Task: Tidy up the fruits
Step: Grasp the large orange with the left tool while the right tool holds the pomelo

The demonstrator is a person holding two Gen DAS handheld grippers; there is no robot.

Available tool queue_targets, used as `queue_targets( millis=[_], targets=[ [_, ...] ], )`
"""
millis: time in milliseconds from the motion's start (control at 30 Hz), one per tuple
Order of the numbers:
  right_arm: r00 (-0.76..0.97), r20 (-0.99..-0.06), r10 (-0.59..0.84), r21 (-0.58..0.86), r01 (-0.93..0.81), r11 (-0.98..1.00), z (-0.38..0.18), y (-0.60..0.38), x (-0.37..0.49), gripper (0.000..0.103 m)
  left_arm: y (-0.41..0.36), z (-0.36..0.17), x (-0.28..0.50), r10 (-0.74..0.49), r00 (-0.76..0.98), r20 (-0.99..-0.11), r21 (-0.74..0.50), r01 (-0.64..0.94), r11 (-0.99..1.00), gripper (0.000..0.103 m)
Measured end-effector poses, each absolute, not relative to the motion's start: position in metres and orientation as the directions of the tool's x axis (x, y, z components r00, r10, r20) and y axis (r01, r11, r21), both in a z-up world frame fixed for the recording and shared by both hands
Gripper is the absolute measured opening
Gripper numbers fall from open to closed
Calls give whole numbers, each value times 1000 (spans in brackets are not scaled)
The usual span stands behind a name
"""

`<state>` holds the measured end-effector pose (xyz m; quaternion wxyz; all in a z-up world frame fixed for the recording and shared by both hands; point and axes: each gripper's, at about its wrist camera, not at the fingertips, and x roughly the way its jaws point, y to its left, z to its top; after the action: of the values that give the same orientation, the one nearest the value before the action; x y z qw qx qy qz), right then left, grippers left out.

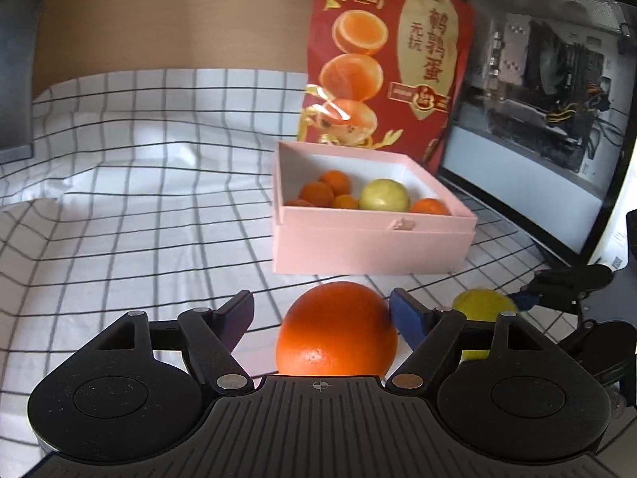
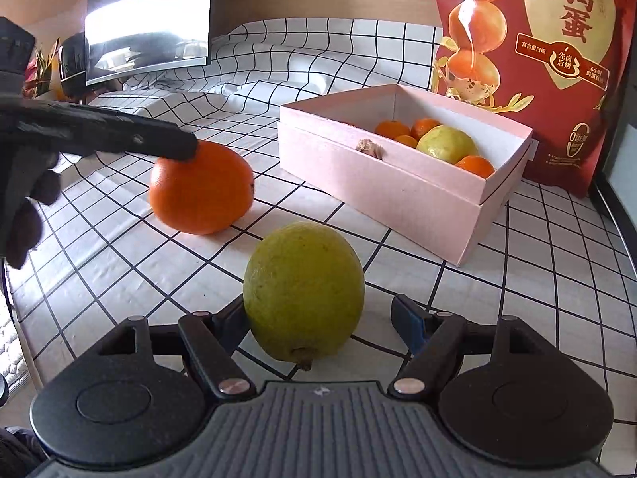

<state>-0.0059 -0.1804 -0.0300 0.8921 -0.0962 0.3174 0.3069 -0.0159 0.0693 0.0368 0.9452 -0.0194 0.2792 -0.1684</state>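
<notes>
Left gripper [image 1: 321, 306] jaws wide, straddling the orange [image 1: 337, 328] on the tabletop [image 1: 119, 239] — not clamped. Right gripper [image 2: 318, 318] released around the lemon [image 2: 304, 288]. Both lined up for the pink box [image 1: 374, 239] at 12 o'clock.

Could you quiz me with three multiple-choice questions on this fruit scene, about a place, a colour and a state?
1. Where does the big orange lie?
A. In the pink box
B. On the checked cloth, between the left gripper's fingers
C. On the red bag

2. What colour is the box?
A. Pink
B. Blue
C. Green

3. How does the left gripper stand?
A. Shut with nothing inside
B. Open around the orange
C. Out of sight

Answers:
1 B: the orange sits on the cloth outside the box.
2 A: its walls are pink.
3 B: a gap shows beside one finger.
</notes>
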Motion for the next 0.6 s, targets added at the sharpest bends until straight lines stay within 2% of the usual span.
queue_targets(
  millis=[233,600],
  targets=[
    [608,-628,486,23,-610,792,-31,-180,-5,77,36,29,-10,-342,731,-590,-51,389,920,82],
    [609,-629,484,21,-609,793,-31,-181,-5,79,19,18,-6,-342,693,-634,-47,408,912,82]
  ],
)
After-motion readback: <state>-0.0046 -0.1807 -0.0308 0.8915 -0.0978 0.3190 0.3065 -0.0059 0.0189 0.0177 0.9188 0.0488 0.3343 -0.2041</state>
